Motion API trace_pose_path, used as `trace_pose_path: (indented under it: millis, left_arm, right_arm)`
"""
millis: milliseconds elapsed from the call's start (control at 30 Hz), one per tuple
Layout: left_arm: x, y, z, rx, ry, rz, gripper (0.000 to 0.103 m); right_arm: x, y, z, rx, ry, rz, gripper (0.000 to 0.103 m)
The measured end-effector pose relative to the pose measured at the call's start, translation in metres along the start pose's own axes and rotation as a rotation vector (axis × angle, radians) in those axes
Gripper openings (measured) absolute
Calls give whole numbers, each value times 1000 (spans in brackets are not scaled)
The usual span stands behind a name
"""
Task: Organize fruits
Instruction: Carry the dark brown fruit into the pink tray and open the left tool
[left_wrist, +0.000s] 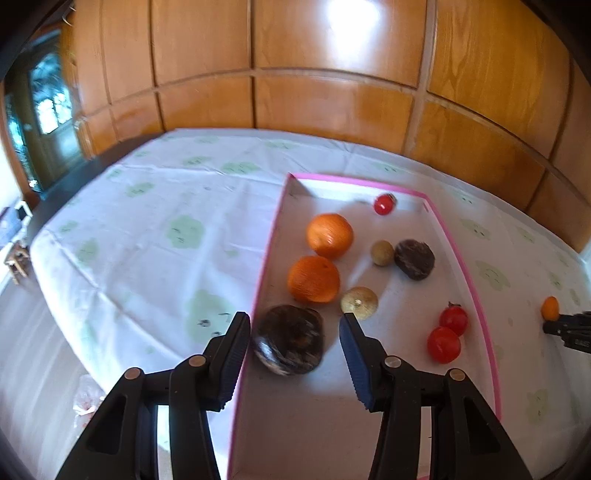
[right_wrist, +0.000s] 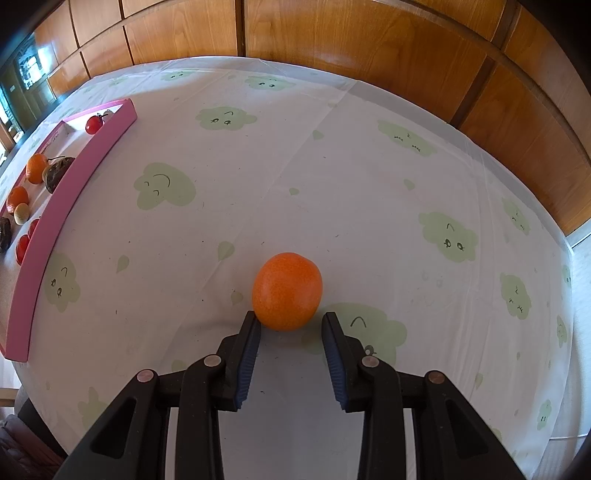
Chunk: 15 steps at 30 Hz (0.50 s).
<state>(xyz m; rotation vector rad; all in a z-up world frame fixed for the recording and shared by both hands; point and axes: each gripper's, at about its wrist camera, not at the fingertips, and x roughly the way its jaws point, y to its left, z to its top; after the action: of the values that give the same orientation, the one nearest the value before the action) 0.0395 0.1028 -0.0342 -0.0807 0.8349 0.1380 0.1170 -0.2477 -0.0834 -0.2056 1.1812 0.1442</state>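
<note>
Left view: your left gripper (left_wrist: 294, 325) hangs wide apart over the tray (left_wrist: 458, 254), a dark fruit (left_wrist: 290, 339) loose between its jaws; most fruit already lies inside.

Right view: at 6 o'clock, your right gripper (right_wrist: 290, 325) gapes around the last orange (right_wrist: 286, 291), ungrasped on the cloth (right_wrist: 332, 166).

Both views are brightly daylit. Glare is seen on the panelling (left_wrist: 351, 33) at 12 o'clock in the left view, which is motion-blurred; the right view is sharp. Edges are bowed and vignetted. Soft shadows are cast beneath the orange (right_wrist: 287, 290).
</note>
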Motion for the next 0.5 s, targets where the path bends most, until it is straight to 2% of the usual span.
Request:
trace_pose_path:
  millis: [200, 500]
  left_arm:
    - [-15, -5, 2, -15, -24, 6, 54]
    - [-27, -36, 2, 69, -35, -59, 56]
  right_arm:
    - [-1, 2, -1, -2, -2, -9, 35]
    - [-2, 4, -1, -4, -3, -12, 35]
